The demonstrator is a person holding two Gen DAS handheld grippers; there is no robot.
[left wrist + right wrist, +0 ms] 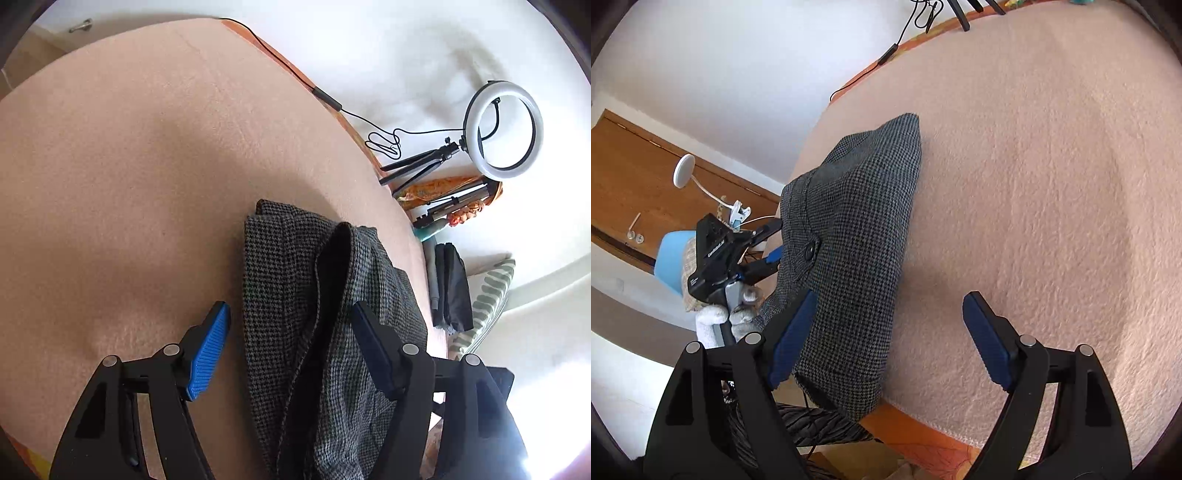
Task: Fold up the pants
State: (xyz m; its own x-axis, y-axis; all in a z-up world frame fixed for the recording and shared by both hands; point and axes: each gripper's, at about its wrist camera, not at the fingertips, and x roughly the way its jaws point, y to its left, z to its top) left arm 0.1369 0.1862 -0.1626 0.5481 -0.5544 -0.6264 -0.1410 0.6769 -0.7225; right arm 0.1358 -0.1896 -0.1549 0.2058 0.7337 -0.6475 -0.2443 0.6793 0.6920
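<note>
The grey houndstooth pants (280, 280) lie folded in a long bundle on the pink blanket (129, 166), with a dark lining fold showing along the middle. My left gripper (291, 325) is open, its blue-padded fingers either side of the bundle's near end. In the right wrist view the pants (857, 229) lie near the bed's edge, a button visible on the waistband. My right gripper (890, 325) is open, its left finger against the pants' near end, its right finger over bare blanket. The left gripper (768, 254) shows at the pants' far side.
A ring light on a tripod (502, 129) with a black cable (325, 99) lies on the white surface beyond the blanket. Dark folded clothes (452, 288) and a striped pillow (487, 302) sit at the right. A wooden door (639, 192) and a blue chair (670, 254) stand beside the bed.
</note>
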